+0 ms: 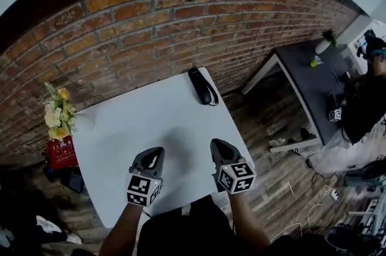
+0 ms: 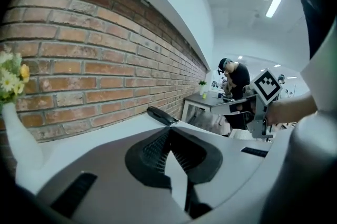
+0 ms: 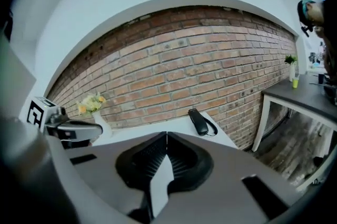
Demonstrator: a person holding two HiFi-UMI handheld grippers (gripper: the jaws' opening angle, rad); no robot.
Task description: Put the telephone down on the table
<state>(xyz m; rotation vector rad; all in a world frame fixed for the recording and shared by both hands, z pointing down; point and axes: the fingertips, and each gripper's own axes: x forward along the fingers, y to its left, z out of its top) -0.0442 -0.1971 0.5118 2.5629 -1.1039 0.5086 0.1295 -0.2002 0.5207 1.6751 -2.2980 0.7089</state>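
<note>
A black telephone handset [image 1: 201,87] with its cord lies on the far right corner of the white table [image 1: 139,128], close to the brick wall; it also shows in the left gripper view [image 2: 161,115] and the right gripper view [image 3: 198,122]. My left gripper [image 1: 155,155] hovers over the near part of the table, jaws closed together with nothing between them. Beside it my right gripper [image 1: 217,146] is likewise shut and empty. Both are well short of the telephone.
A white vase of yellow and white flowers [image 1: 57,111] stands at the table's left edge, with a red box [image 1: 62,152] below it. A dark desk [image 1: 313,83] stands to the right, where a person [image 1: 368,92] sits. Cables lie on the wooden floor.
</note>
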